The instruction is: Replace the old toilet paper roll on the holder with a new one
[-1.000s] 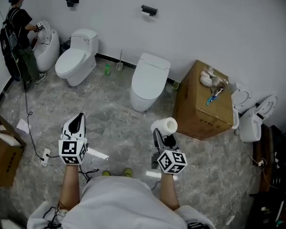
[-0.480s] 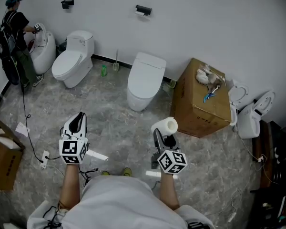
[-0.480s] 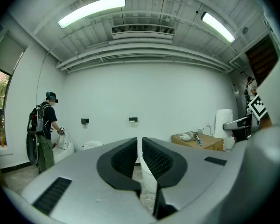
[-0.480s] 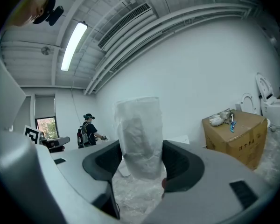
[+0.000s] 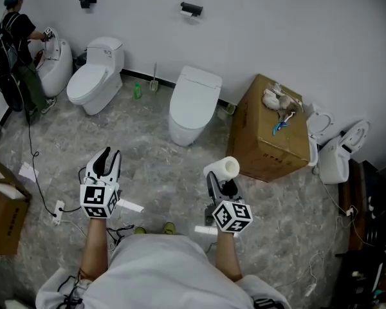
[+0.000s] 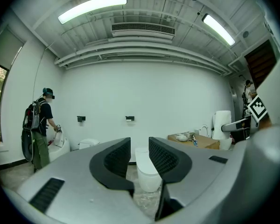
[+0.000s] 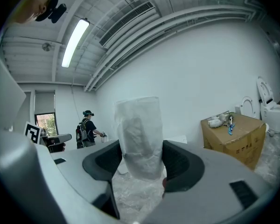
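Marble floor [image 5: 148, 150] below: right gripper [image 5: 220, 180] clamps a wrapped toilet paper roll [image 5: 224, 167]; left gripper [image 5: 107, 159] opening, empty; box [image 5: 270, 134] print illegible.

Seen from your head view, the grey marbled floor [image 5: 148, 150] bears a white toilet [image 5: 193, 105] at 12 o'clock, a cardboard box [image 5: 270, 140] at 3, a second toilet [image 5: 93, 76] at 10, a green bottle [image 5: 137, 91] at 11 and a power strip [image 5: 58, 209] at 8.

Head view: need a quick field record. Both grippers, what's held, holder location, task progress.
left gripper: jaws opening, nothing between them
right gripper: shut on wrapped toilet paper roll
holder: on far wall above middle toilet, white paper showing under it
progress: both grippers well short of the holder, swap not started
bystander: person at far-left toilet
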Demonstrator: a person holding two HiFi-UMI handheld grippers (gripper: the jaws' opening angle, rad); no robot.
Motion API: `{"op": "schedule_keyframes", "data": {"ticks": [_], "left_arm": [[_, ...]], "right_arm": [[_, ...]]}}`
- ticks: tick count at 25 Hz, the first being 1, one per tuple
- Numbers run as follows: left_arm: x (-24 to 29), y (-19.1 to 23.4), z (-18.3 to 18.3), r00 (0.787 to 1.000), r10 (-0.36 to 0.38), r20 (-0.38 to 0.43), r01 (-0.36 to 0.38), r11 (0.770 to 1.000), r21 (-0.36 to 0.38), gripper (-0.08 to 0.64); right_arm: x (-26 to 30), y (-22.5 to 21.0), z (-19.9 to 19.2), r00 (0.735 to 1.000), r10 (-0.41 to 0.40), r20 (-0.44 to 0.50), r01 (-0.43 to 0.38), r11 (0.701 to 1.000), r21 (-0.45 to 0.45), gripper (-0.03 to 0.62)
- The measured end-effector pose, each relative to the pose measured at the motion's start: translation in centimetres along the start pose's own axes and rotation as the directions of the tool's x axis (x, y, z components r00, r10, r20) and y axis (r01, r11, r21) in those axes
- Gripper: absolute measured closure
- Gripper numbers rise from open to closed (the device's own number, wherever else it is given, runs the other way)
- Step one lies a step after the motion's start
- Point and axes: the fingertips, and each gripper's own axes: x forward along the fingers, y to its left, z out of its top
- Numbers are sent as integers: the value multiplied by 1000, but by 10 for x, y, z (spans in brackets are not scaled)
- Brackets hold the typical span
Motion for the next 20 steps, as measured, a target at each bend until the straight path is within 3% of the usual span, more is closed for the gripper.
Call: {"op": "schedule_keyframes", "data": {"ticks": [11,20], "left_arm": [[31,-28,-7,1000,-15,-25,14,1000,-8,442],[77,-71,0,1000,-7,-25,7,1000,4,442]], "right_arm": [[10,-30,11,1000,24,12,-23,999,-28,314],[32,-85,27,999,53,0,-53,997,-51,314]]}}
